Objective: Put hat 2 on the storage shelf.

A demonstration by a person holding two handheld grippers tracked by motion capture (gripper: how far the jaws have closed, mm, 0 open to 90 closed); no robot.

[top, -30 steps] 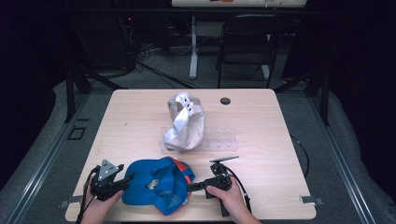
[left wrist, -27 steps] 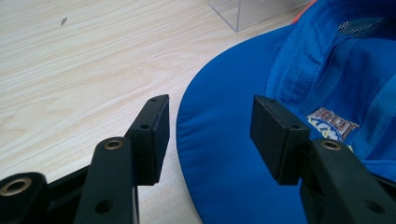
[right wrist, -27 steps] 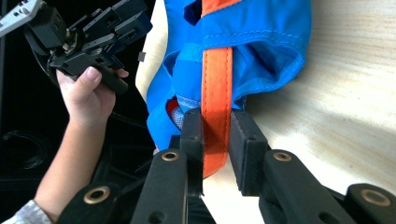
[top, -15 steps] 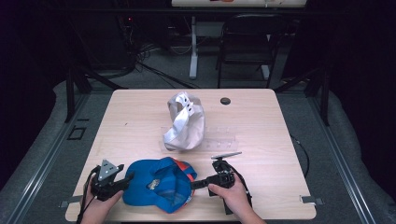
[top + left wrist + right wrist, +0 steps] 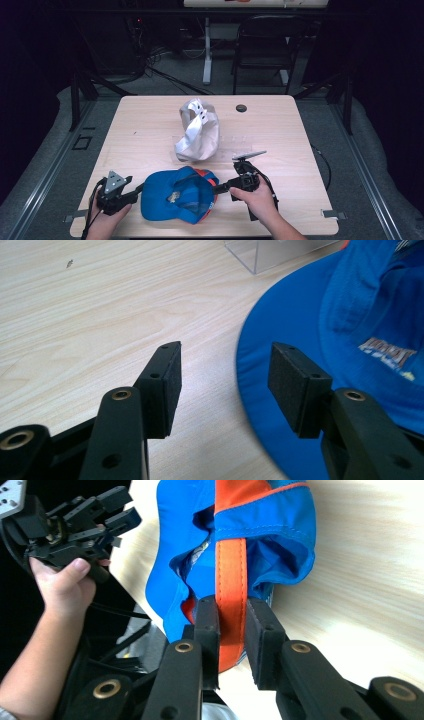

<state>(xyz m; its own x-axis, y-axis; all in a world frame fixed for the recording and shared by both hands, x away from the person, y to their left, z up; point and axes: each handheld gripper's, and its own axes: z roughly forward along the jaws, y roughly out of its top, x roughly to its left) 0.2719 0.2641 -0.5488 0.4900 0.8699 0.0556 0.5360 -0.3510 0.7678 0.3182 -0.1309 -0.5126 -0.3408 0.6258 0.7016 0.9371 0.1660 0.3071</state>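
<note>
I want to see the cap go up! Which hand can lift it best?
The right gripper: its jaws pinch the orange strap of the blue cap. The left gripper is open, with only the cap's brim edge between its jaws.

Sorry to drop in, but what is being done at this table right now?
A person with a gripper in each hand is handling a blue cap at the near edge of the table. The right gripper is clamped on the cap's orange strap and holds that side up. The left gripper is open, one jaw over the cap's brim, not gripping. A crumpled white bag stands farther back, beside a clear plastic box.
</note>
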